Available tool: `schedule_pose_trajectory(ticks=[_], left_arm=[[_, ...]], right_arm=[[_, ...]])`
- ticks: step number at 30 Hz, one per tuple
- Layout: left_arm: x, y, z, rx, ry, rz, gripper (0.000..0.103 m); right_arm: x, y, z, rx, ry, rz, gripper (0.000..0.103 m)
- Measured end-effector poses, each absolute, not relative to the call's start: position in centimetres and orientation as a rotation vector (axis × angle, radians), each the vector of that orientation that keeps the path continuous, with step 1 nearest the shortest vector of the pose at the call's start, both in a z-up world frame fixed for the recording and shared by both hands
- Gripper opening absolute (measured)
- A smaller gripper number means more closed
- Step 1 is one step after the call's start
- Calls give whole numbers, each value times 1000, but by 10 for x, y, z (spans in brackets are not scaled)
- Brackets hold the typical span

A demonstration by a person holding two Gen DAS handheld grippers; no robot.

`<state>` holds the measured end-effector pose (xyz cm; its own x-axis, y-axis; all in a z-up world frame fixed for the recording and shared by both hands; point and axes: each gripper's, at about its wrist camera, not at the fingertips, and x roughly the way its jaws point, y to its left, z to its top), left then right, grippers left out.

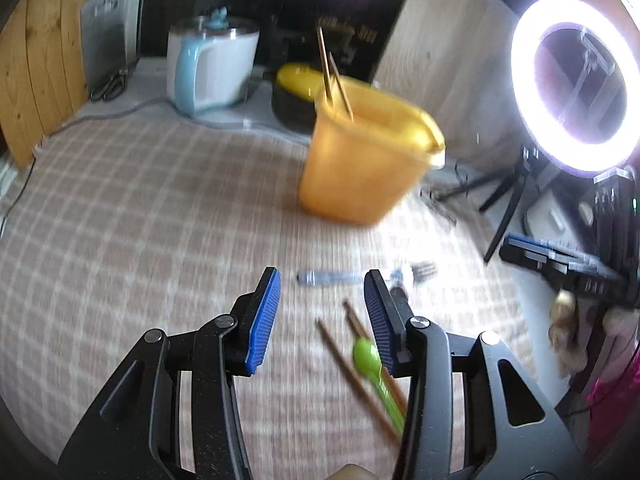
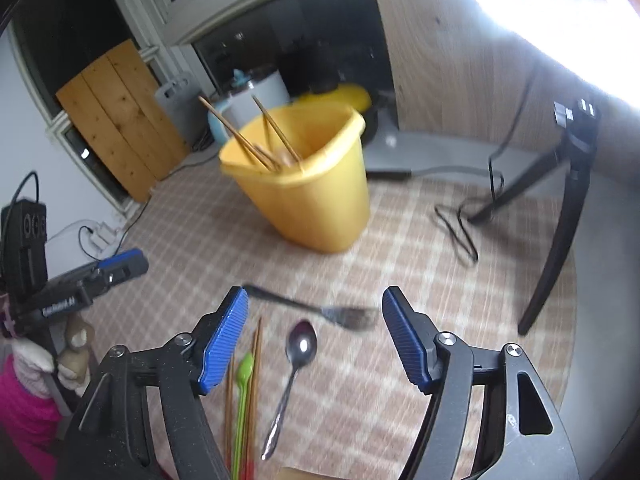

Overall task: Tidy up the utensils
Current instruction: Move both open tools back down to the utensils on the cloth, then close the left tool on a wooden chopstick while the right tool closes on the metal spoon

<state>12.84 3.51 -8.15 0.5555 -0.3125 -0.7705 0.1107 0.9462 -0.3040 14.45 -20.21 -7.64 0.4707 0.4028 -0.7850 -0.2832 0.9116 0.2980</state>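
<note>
A yellow tub [image 1: 360,160] stands on the checked cloth with brown chopsticks [image 1: 332,72] leaning in it. My left gripper [image 1: 322,280] is open above the cloth, nothing between its blue pads. Just beyond its tips lies a fork [image 1: 420,270]. By its right finger lie loose chopsticks [image 1: 348,368] and a green spoon [image 1: 366,356]. In the right wrist view my right gripper [image 2: 316,300] is open over a metal spoon [image 2: 300,344] and the fork [image 2: 348,316]. The green spoon [image 2: 244,368] and chopsticks [image 2: 256,360] lie under its left finger. The tub [image 2: 312,192] stands beyond.
A white and blue kettle [image 1: 212,72] and a black and yellow pot [image 1: 296,92] stand behind the tub. A lit ring light [image 1: 576,84] on a black tripod [image 2: 568,200] stands at the right, with a cable [image 2: 460,224] on the cloth. A pink sleeve [image 2: 24,400] shows at the left.
</note>
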Motion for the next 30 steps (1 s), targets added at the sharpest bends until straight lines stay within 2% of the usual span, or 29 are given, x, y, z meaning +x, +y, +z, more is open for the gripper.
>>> schedule_pose_trajectory(ticks=[11,17,24,26,27,30], left_arm=[[87,2,-130,-246,1086,-249,43],[77,-17,-147,-243,1122,-209,43],[76,-31,-162,-218,1153,-143,43],[76,-35,-165,-209,1161,-126,40],[76,-36,-166,-206,1163,-115,33],[76,-35,-168,-215,1171,-97,31]], right_arm=[[121,-189,-96,10,994,516,69],[131,-189,-120,15,1092,534,69],[148,-190,-153,103,1223,604,36],[153,-191,-160,129,1251,622,33],[155,-191,-164,137,1262,628,31],[159,-191,-170,154,1278,639,30]])
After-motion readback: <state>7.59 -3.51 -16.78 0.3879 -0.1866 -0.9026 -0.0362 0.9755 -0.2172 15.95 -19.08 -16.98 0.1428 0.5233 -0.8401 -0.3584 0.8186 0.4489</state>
